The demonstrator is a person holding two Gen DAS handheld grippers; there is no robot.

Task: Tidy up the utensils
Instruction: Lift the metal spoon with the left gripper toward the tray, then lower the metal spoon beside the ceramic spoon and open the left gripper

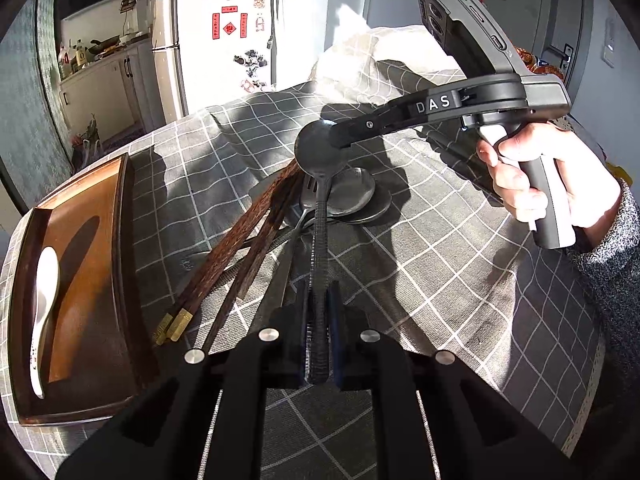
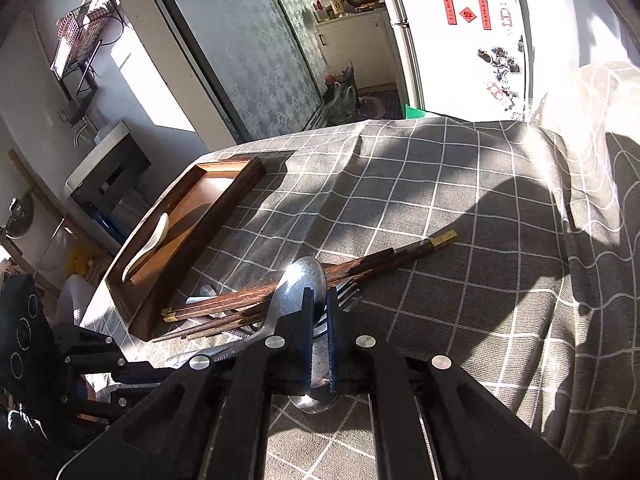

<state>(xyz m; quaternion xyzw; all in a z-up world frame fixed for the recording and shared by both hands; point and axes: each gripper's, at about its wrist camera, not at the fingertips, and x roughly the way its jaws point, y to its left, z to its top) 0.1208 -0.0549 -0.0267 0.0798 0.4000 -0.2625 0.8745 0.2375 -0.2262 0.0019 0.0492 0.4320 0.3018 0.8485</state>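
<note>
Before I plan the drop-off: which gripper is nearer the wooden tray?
Left. The left gripper, shut on the metal spoon's handle, sits just beside the wooden tray. The right gripper pinches the spoon's bowl farther out over the tablecloth.

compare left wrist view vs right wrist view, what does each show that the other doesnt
Only the left wrist view: the right hand holding its tool, and the left tool shut on the metal spoon's handle.

Only the right wrist view: a fork and the right tool from behind, shut on the spoon's bowl.

Both: wooden tray with white spoon, chopsticks, checked cloth.
</note>
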